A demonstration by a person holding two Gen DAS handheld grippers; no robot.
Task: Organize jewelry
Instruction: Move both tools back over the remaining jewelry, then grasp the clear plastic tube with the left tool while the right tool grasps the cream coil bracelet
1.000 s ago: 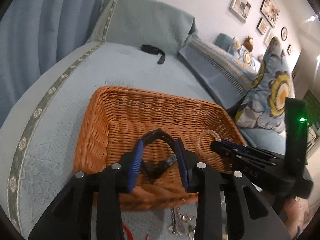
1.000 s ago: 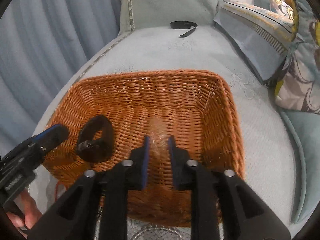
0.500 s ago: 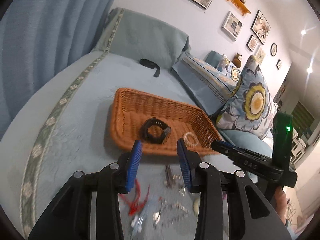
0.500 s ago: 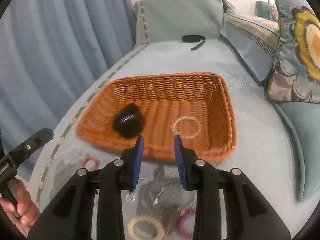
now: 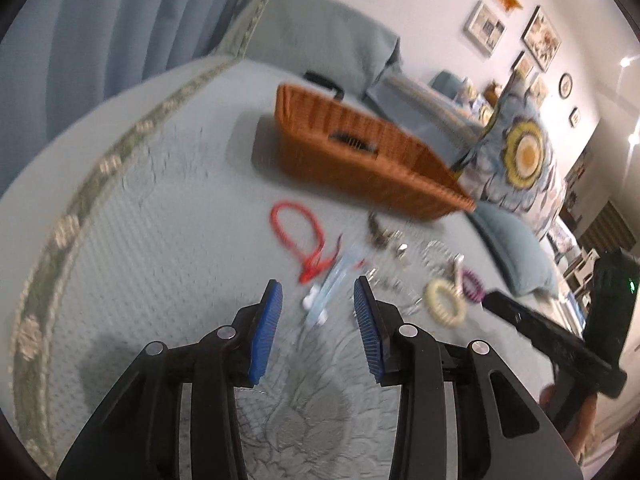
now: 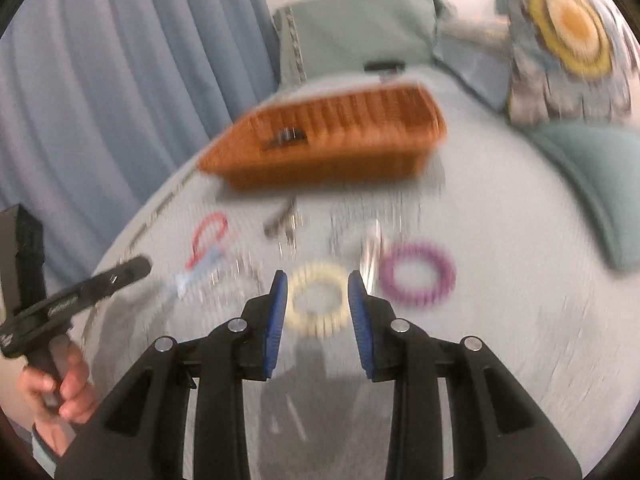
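Observation:
An orange wicker basket point(image 5: 360, 172) point(image 6: 320, 168) stands on the blue-green bedspread with a black bracelet point(image 5: 354, 142) point(image 6: 286, 136) inside. Loose jewelry lies in front of it: a red bracelet point(image 5: 298, 228) point(image 6: 208, 232), a cream bracelet point(image 5: 446, 306) point(image 6: 318, 300), a purple bracelet point(image 5: 472, 280) point(image 6: 416, 272) and several silver pieces point(image 5: 392, 248). My left gripper point(image 5: 318, 284) is open and holds nothing, just short of a pale clear item point(image 5: 328, 304). My right gripper point(image 6: 318, 276) is open too, its tips framing the cream bracelet without pressing on it.
A flowered cushion point(image 5: 524, 152) point(image 6: 572, 32) and a teal pillow point(image 6: 600, 168) lie to the right of the jewelry. Blue curtains point(image 6: 120, 80) hang on the left. A black strap point(image 5: 324, 80) lies behind the basket. A person's hand point(image 6: 60, 392) holds the left gripper.
Both grippers let go of a bracelet in the basket, then drew back and down from it. The loose jewelry in front of the basket has come into view under the fingertips.

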